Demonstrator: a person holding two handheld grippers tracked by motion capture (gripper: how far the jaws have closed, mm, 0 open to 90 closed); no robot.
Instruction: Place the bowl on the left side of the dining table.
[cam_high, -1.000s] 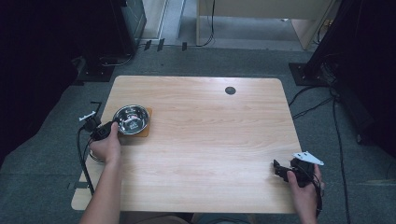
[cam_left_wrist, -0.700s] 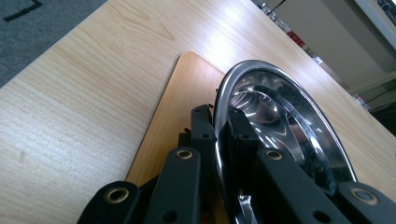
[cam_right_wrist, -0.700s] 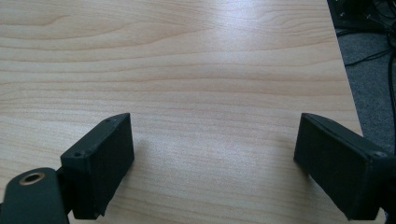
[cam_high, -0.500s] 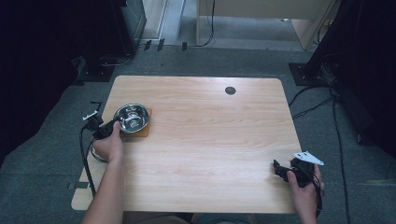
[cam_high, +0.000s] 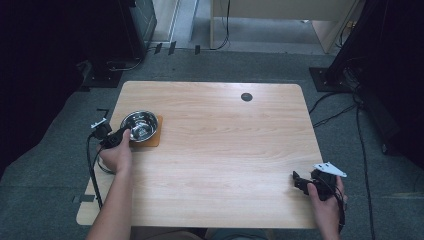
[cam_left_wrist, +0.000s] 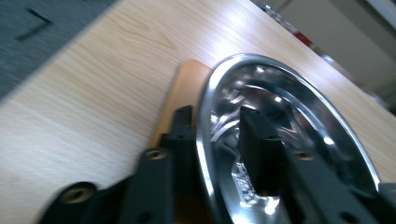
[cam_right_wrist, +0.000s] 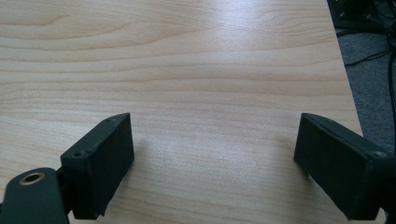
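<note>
Item one: my left gripper (cam_high: 124, 136), held low at the table's (cam_high: 225, 150) left edge, forearm coming in from below. Its fingers (cam_left_wrist: 259, 140) straddle the rim of the round, shiny steel bowl (cam_high: 139, 124), one inside, one outside, and have just been opening; a gap shows on either side of the rim.

Item two: the bowl sits on a square orange-brown mat (cam_high: 151, 135), slightly nearer me than a second ago. I see nothing in it but my finger.

Item three: my right gripper (cam_high: 298, 181), near the right front corner, unmoved, fingers (cam_right_wrist: 100, 163) wide apart over bare wood.
</note>
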